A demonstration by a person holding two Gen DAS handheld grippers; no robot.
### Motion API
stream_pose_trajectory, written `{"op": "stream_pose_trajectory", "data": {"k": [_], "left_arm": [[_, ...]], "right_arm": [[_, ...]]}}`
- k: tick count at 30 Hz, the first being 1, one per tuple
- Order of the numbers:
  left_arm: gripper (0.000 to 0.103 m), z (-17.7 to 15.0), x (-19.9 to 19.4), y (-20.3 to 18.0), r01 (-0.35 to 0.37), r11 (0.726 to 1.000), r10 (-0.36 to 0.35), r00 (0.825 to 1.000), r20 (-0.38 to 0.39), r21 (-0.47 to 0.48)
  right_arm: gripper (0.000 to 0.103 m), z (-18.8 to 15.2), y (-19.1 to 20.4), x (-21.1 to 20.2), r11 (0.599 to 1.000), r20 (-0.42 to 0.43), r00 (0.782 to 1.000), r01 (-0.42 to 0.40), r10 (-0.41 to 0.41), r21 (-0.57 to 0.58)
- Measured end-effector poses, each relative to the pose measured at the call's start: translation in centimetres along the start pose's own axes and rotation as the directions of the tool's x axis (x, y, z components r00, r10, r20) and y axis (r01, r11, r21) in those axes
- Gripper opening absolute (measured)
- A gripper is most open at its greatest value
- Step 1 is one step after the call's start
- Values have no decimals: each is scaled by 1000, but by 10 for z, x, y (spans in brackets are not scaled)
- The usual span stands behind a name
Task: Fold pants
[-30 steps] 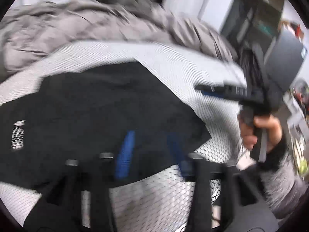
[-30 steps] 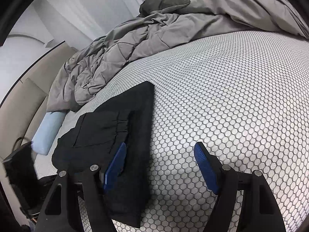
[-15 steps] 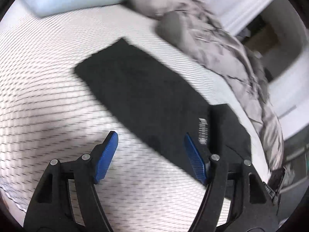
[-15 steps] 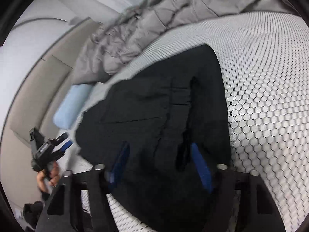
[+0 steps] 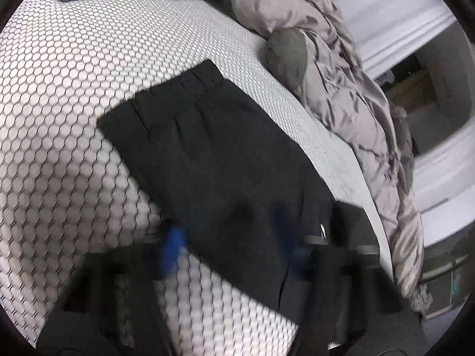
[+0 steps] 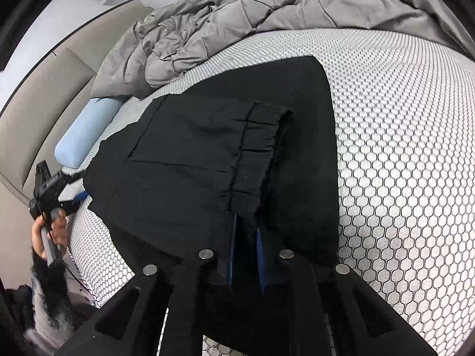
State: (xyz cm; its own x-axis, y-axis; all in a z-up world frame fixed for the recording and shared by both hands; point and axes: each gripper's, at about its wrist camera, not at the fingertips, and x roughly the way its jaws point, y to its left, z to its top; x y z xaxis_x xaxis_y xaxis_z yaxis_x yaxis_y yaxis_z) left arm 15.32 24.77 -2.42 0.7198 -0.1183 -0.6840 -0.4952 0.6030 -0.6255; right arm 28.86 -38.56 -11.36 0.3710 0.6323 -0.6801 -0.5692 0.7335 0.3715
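The right gripper (image 6: 245, 249) is clenched on the near edge of the pants (image 6: 225, 154); its jaws have just been closing, and black fabric sits pinched between the blue pads (image 6: 259, 246). The pants lie partly folded on the bed sheet (image 6: 400, 148), which has a hexagon pattern. The cuffed end of one layer is doubled back on top of the layer below.

In the left wrist view, the left gripper (image 5: 231, 243) is blurred. Its jaws have just been closing, with the near edge of the pants (image 5: 213, 160) between the blue pads (image 5: 173, 244). Whether the pads press the fabric cannot be determined.

In the right wrist view, the left gripper (image 6: 59, 190) appears at the far left edge of the bed, held by a hand (image 6: 50, 231).

Beyond the pants, a light blue pillow (image 6: 86, 133) rests against the headboard (image 6: 44, 89). A grey comforter (image 6: 237, 20) is bunched along the far side of the sheet.
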Motion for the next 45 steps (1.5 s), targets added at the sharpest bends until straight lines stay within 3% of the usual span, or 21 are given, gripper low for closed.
{"op": "stream_pose_trajectory", "data": {"k": [1, 3, 6, 8, 11, 13, 14, 15, 16, 17, 18, 19, 21, 24, 27, 29, 33, 36, 39, 43, 45], "left_arm": [[0, 2, 3, -2, -27, 1000, 27, 1000, 13, -11], [0, 5, 0, -14, -28, 1000, 28, 998, 51, 1], [0, -1, -27, -67, -55, 982, 26, 987, 159, 180], [0, -19, -53, -126, -57, 933, -29, 972, 232, 356], [0, -59, -79, -195, 49, 862, -174, 964, 202, 505], [2, -111, -80, -254, 158, 735, -260, 964, 59, 659], [8, -129, -75, -272, 188, 679, -260, 966, -7, 710], [15, -164, -56, -297, 231, 580, -228, 967, -116, 781], [32, -189, -38, -308, 241, 515, -178, 969, -172, 823], [39, -210, -19, -313, 234, 476, -117, 972, -202, 848], [39, -224, -3, -313, 216, 461, -59, 975, -213, 861], [39, -234, 13, -310, 210, 458, 2, 972, -237, 864], [39, -240, 23, -302, 230, 462, 48, 958, -283, 856], [43, -225, 10, -288, 313, 495, -26, 938, -346, 811], [56, -201, -14, -261, 408, 543, -122, 903, -412, 734], [57, -191, -33, -248, 421, 557, -149, 899, -413, 716], [58, -158, -65, -213, 354, 601, -180, 933, -311, 717], [59, -122, -52, -188, 229, 711, -123, 972, -203, 664], [59, -99, -31, -164, 58, 771, 9, 995, -102, 634], [59, -88, -9, -145, 40, 791, 67, 986, -152, 611], [59, -85, -8, -142, 38, 783, 71, 986, -149, 621]], "right_arm": [[17, 0, -1, -3, 1000, 3, 1000, -9, 9, 6], [22, -2, -5, -6, 1000, 1, 1000, -14, 14, 7], [34, -5, -11, -10, 999, 5, 999, -38, 37, 8], [45, -6, -13, -16, 999, 15, 999, -50, 50, 18], [47, -6, -17, -23, 998, 35, 998, -48, 46, 43], [48, -5, -19, -27, 997, 51, 998, -50, 47, 58], [50, -3, -21, -28, 996, 59, 997, -49, 45, 69], [50, -3, -22, -30, 995, 64, 997, -50, 45, 81], [50, -3, -25, -30, 994, 68, 997, -53, 47, 92], [50, -3, -28, -32, 993, 72, 996, -54, 46, 103], [50, -3, -30, -34, 993, 77, 996, -51, 43, 109], [50, -4, -32, -37, 992, 83, 996, -48, 39, 113], [50, -5, -36, -40, 992, 91, 995, -42, 31, 122], [50, -5, -39, -46, 991, 99, 995, -37, 24, 130], [50, -5, -37, -52, 992, 113, 993, -48, 34, 120], [50, -7, -35, -57, 993, 125, 991, -65, 52, 103], [50, -6, -8, -57, 995, 143, 986, -94, 89, 28], [52, -5, 20, -47, 994, 124, 987, -99, 104, -46], [66, -5, 54, -26, 988, 87, 993, -69, 82, -141], [68, -11, 101, 8, 954, 35, 999, 3, 8, -301], [68, -16, 121, 25, 921, 29, 998, 70, -64, -384]]}}
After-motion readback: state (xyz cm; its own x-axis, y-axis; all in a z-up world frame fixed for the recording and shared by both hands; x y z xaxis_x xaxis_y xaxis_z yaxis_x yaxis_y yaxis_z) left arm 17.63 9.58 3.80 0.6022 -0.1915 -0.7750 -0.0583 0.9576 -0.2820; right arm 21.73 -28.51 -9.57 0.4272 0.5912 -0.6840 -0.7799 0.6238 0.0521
